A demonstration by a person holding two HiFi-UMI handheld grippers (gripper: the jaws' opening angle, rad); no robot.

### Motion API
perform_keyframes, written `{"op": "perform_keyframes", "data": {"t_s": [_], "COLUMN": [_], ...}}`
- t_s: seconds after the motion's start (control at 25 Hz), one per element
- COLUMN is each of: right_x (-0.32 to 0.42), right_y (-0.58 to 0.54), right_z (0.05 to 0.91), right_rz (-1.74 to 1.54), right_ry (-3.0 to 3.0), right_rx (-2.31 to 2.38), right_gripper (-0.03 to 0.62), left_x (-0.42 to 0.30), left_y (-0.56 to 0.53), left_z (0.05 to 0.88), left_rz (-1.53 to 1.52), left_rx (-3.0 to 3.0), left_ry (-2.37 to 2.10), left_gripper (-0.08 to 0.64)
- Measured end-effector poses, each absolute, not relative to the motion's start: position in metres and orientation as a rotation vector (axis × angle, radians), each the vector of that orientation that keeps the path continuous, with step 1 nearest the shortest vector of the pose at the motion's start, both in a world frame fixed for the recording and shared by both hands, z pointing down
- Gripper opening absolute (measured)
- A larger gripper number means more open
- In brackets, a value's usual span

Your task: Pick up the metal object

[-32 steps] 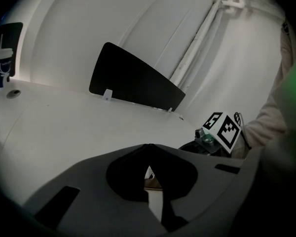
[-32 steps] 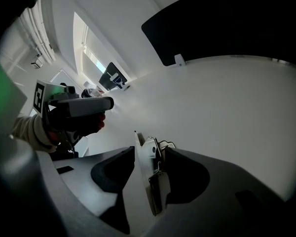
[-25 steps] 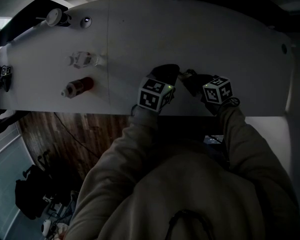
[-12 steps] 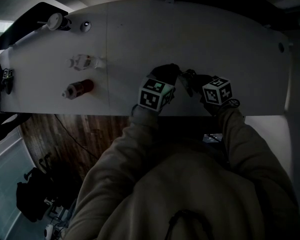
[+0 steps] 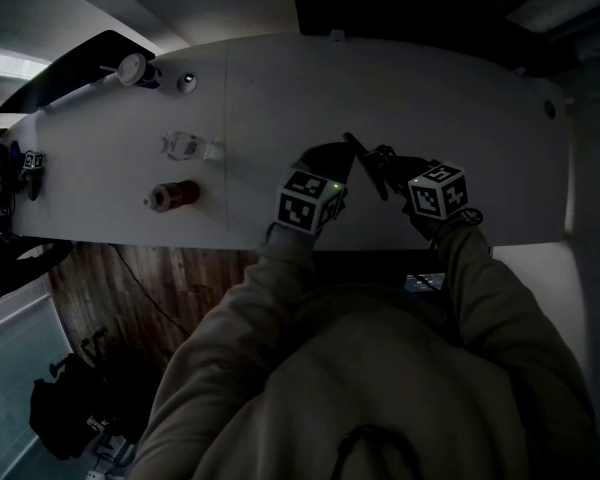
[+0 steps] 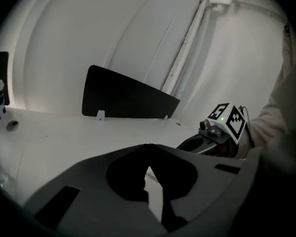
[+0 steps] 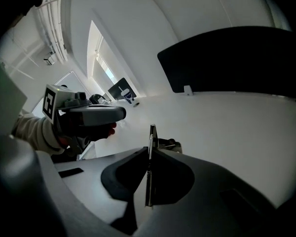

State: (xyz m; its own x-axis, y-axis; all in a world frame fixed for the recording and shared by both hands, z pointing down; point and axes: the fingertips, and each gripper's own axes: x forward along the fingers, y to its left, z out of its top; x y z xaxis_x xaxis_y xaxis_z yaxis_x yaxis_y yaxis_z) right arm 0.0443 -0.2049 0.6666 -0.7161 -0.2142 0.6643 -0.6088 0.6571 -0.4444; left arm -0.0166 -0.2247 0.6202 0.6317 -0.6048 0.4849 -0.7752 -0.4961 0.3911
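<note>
The right half of the white table is wide open for me, and the middle is bare back to the black panel along the far edge. The left end's the cluttered bit, with a red cylinder, a clear thing and a white knob. Tightest spot: my left gripper sits just beside my right gripper, whose jaws have just been closing on a thin metal strip poking up between us.
</note>
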Motion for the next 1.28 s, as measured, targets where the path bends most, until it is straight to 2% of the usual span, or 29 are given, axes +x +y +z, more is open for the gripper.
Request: {"op": "perform_keyframes", "data": {"t_s": [0.8, 1.28], "right_x": [0.070, 0.073], "right_y": [-0.303, -0.337], "right_z": [0.492, 0.349], "right_rz": [0.684, 0.448], "right_ry": [-2.535, -2.699], "right_rx": [0.973, 1.124], "right_gripper": [0.034, 0.034], "left_x": [-0.044, -0.056], "left_y": [-0.277, -0.321], "left_z": [0.507, 0.388], "left_rz": [0.319, 0.216], "left_rx": [2.434, 2.607], "left_ry": [-1.229, -1.323], "left_gripper": [0.003, 0.003]}}
